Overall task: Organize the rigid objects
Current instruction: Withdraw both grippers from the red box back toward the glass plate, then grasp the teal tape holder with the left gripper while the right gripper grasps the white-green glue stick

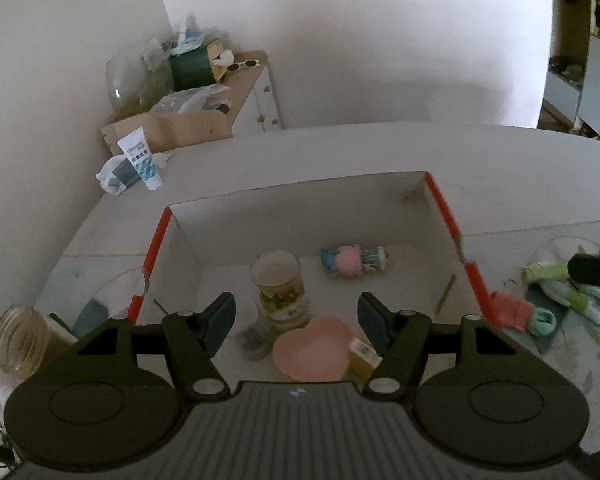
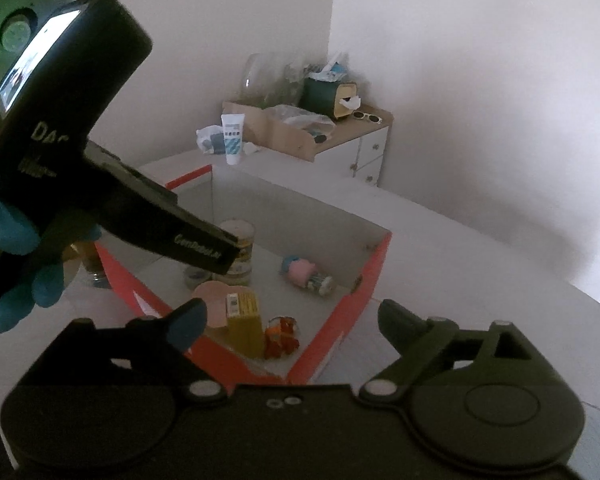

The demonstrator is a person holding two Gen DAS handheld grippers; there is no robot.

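Note:
An open box with red rims [image 1: 444,204] [image 2: 364,276] sits on the white table. Inside are a tall printed jar [image 1: 280,288] [image 2: 242,252], a pink figurine lying down [image 1: 354,261] [image 2: 306,274], a pink heart-shaped dish [image 1: 314,348] [image 2: 212,300], a yellow carton [image 1: 364,354] [image 2: 244,320], a small dark jar [image 1: 256,338] and an orange toy [image 2: 282,336]. My left gripper [image 1: 296,316] is open and empty above the box's near side. My right gripper [image 2: 292,322] is open and empty over the box's near corner.
A glass jar [image 1: 16,340] stands left of the box. Green and white tubes [image 1: 572,296] and a pink-teal item [image 1: 520,312] lie to its right. A white tube [image 1: 142,158] [image 2: 233,138], a cardboard box [image 1: 180,128] and a cabinet [image 2: 356,148] stand behind.

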